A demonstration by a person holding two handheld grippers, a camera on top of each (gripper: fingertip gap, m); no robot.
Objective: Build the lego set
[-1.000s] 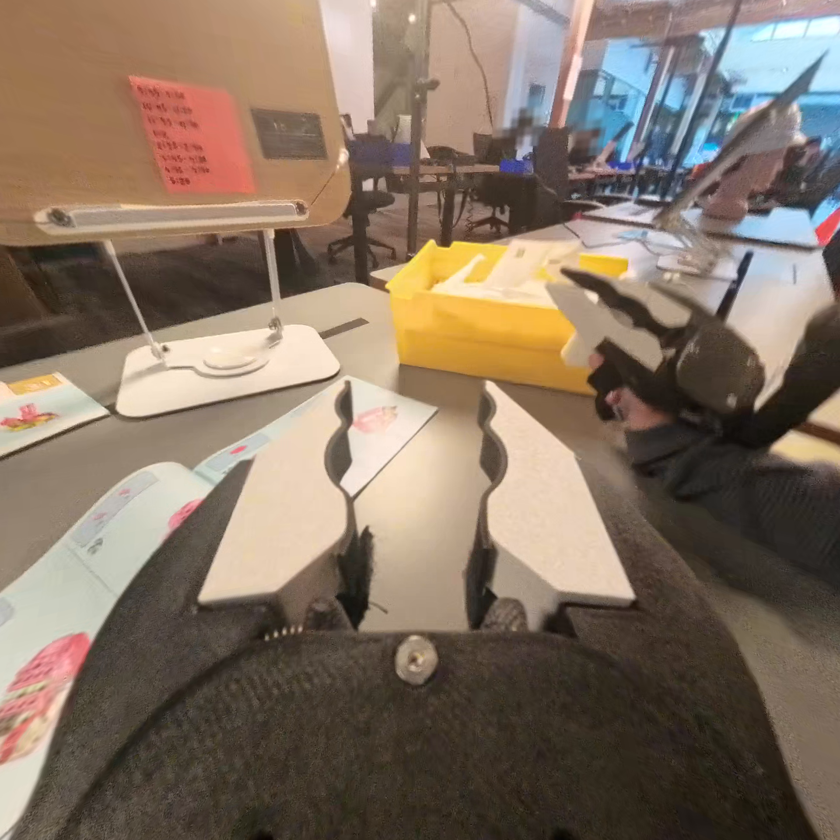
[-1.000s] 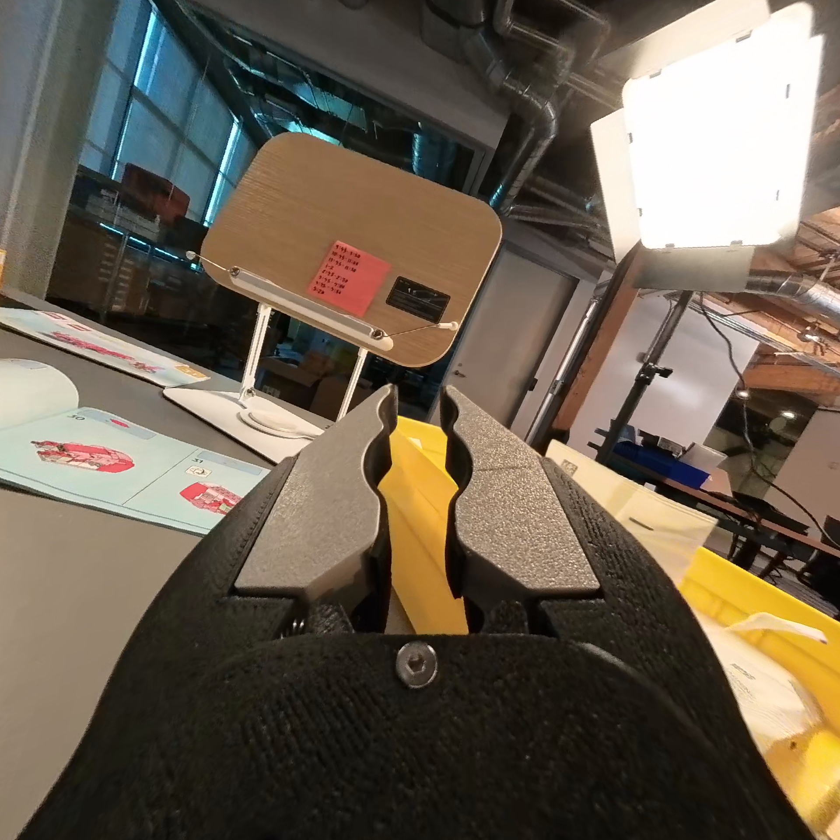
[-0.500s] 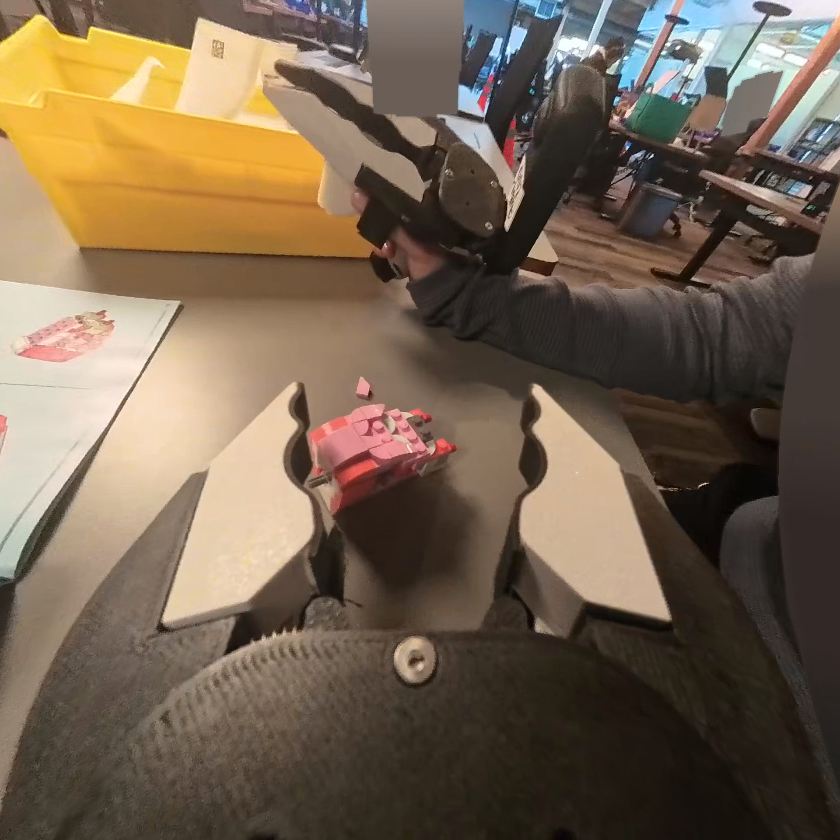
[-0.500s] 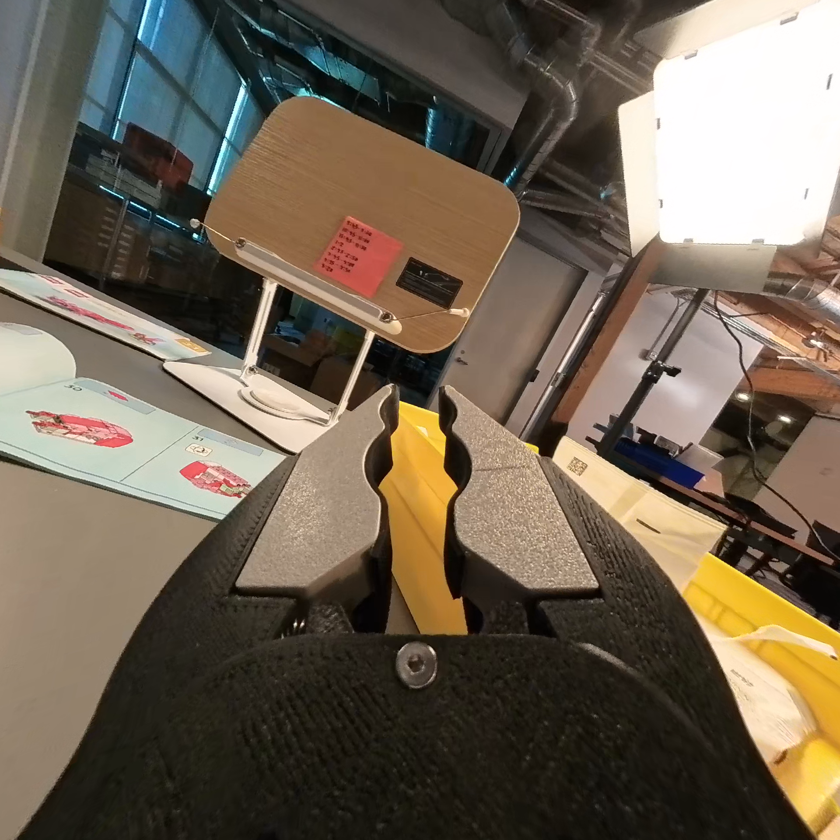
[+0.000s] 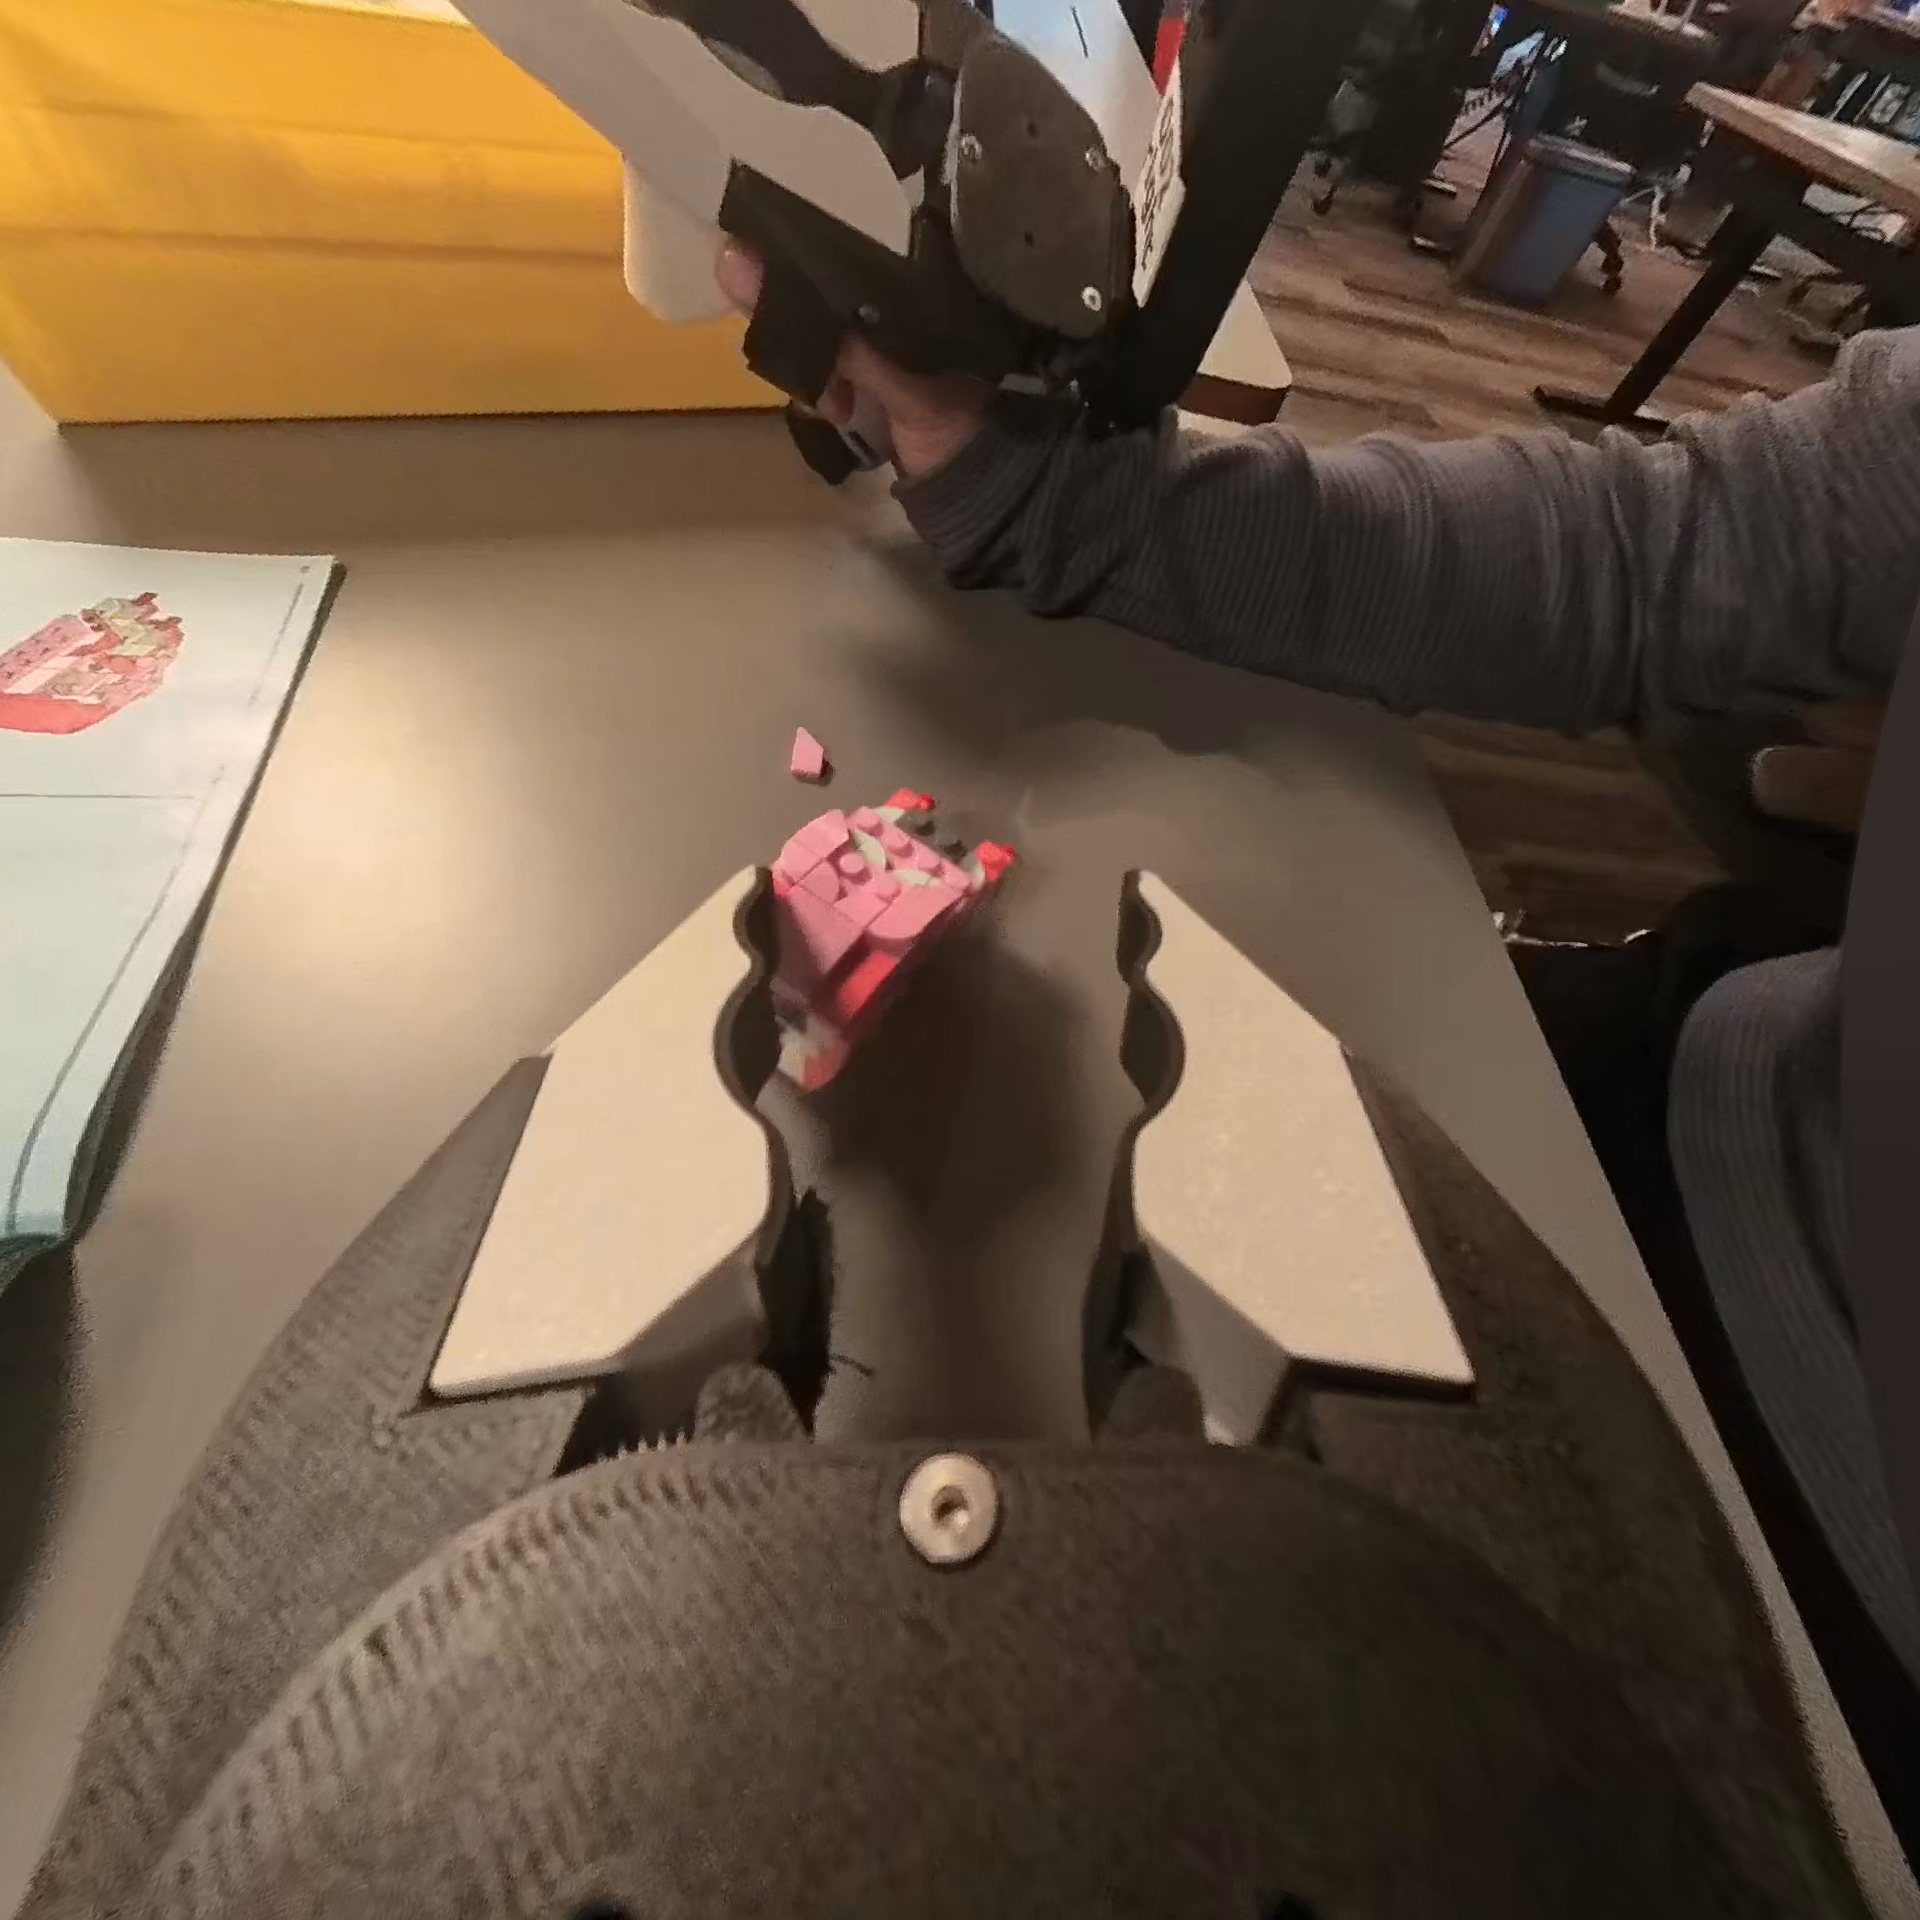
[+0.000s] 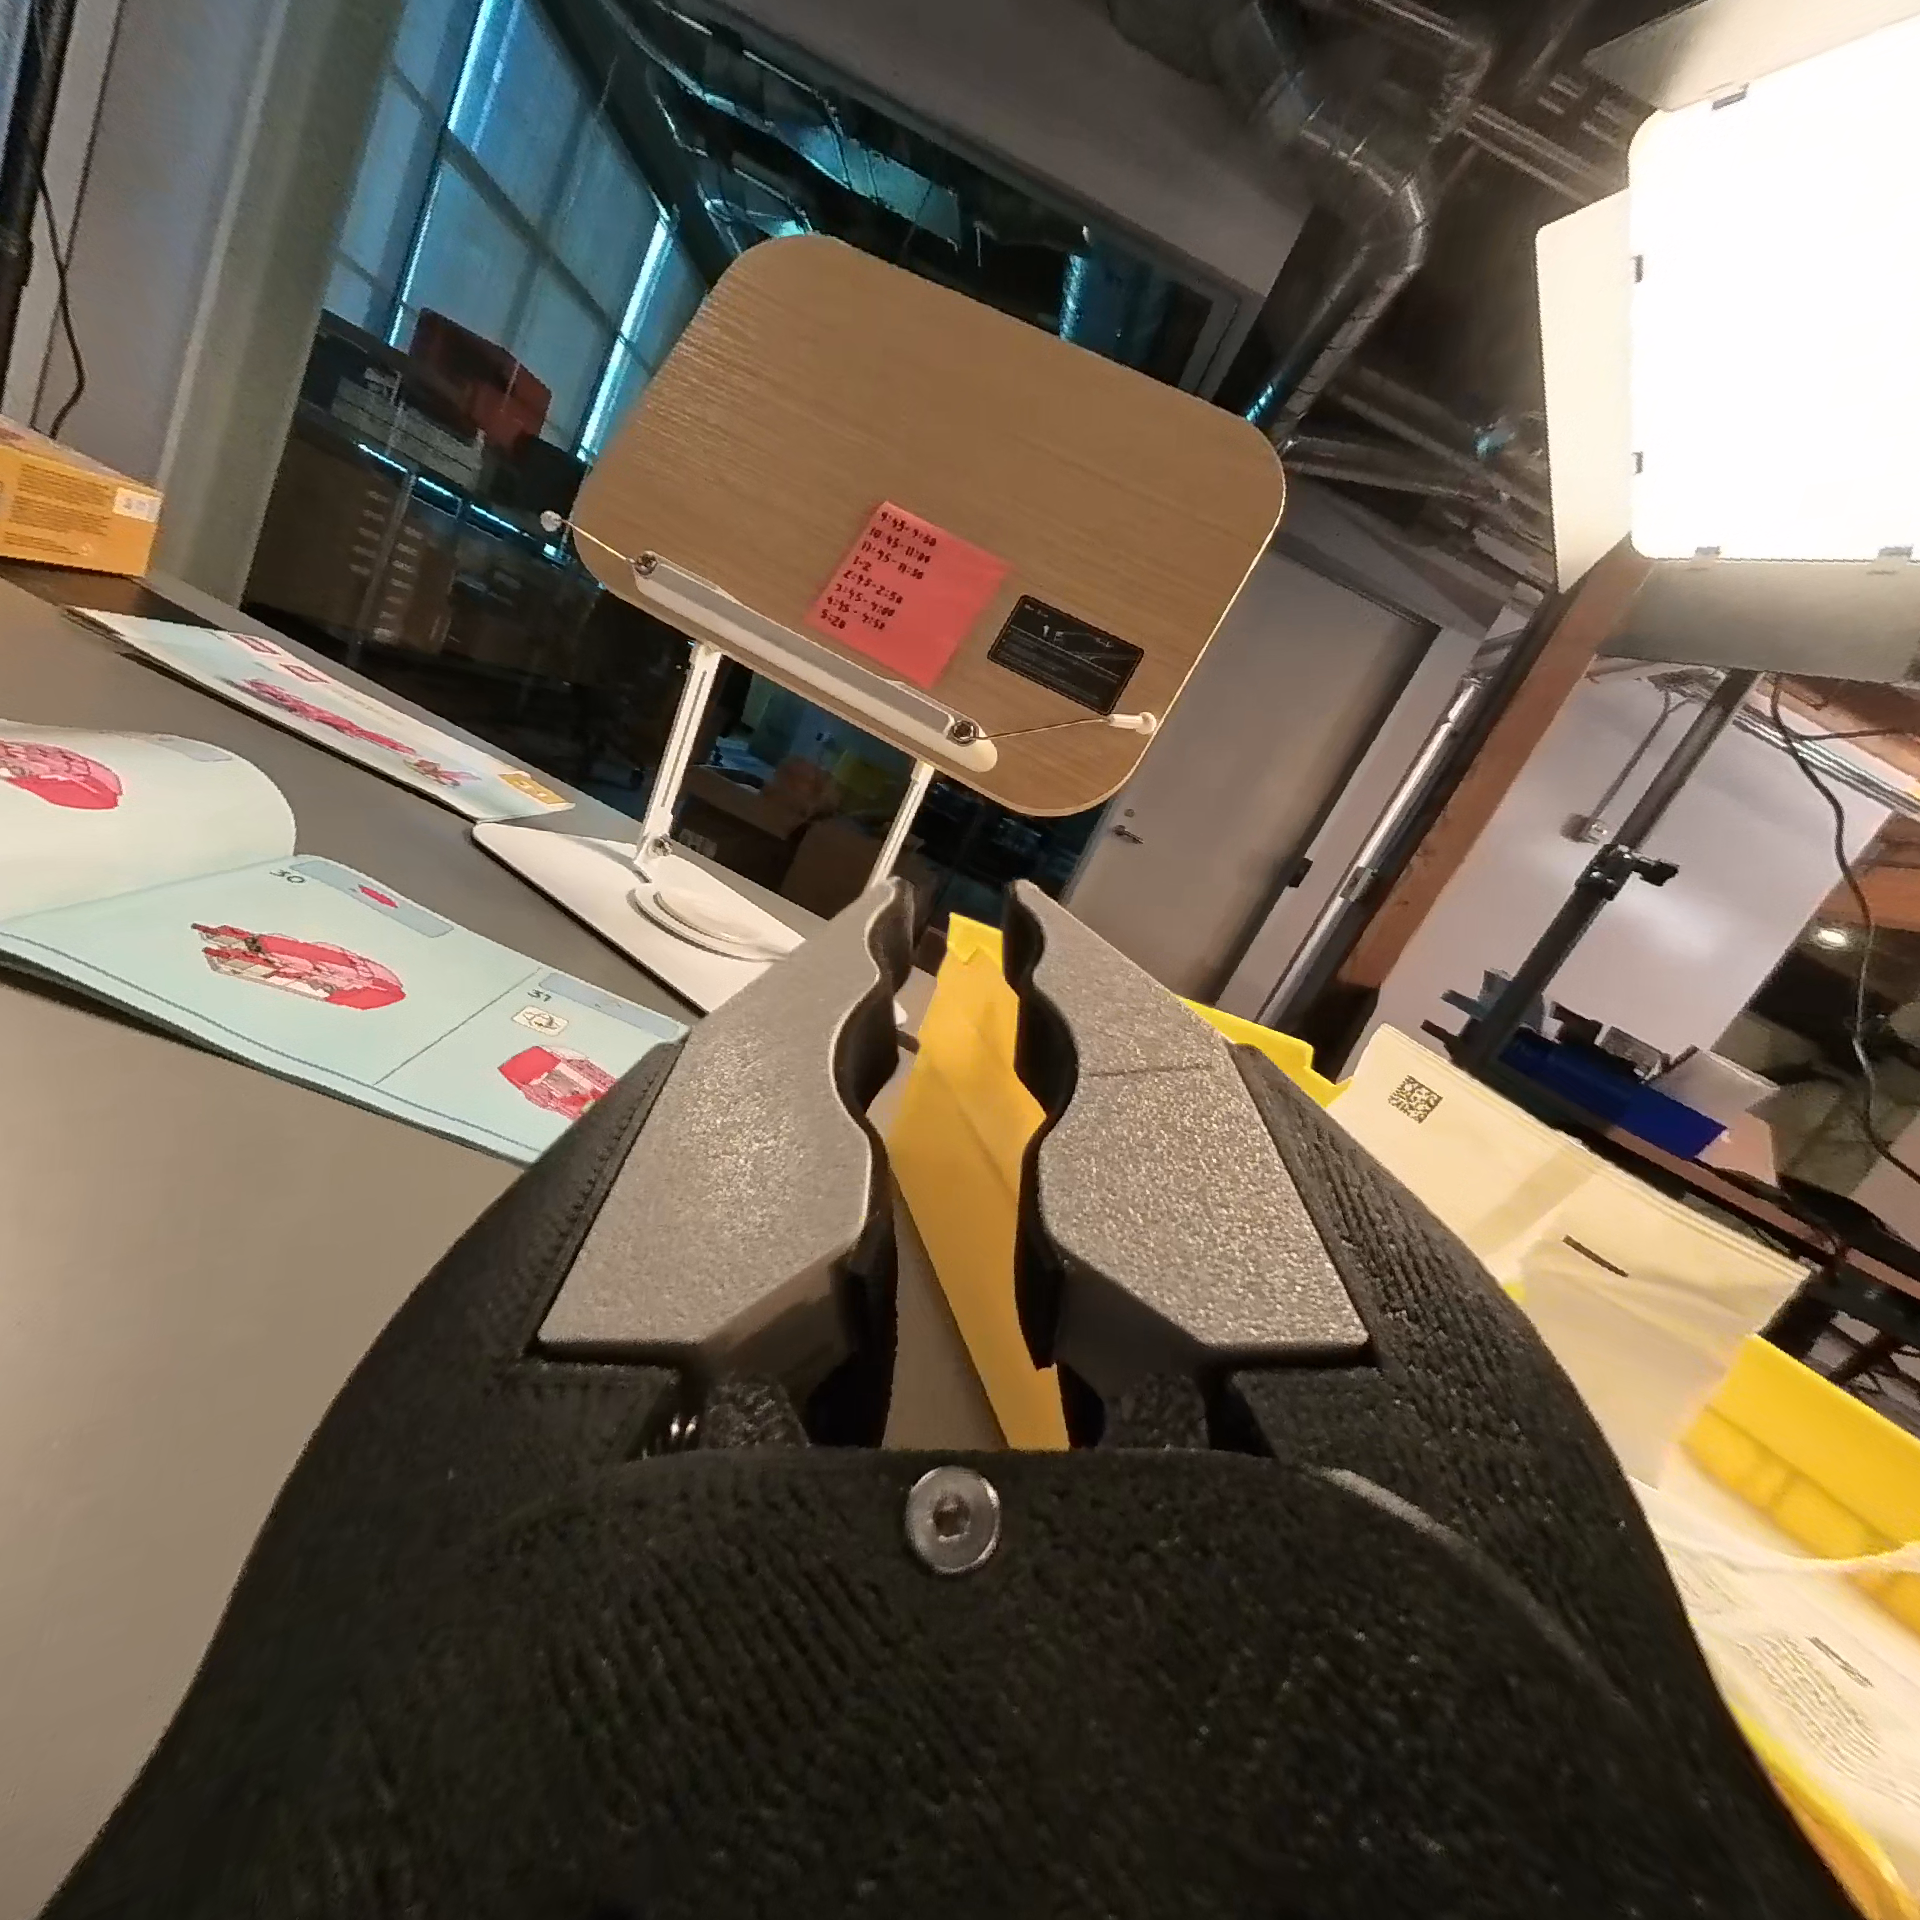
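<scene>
The grey table [image 5: 540, 644] carries a yellow bin [image 5: 260, 208] at its far edge, an open instruction booklet [image 5: 114, 831] by the left edge, and a wooden book stand [image 6: 925, 520] at the far side. The right gripper [image 6: 956, 935] rests beside the bin, fingers nearly together and gripping nothing. The left gripper [image 5: 940, 914] hangs over the near right part of the table, fingers spread; a pink and red brick model [image 5: 883, 914] lies between them against the left finger [image 5: 665, 1091], clear of the right one, so it is not gripped. A loose pink piece [image 5: 805, 753] lies just beyond.
</scene>
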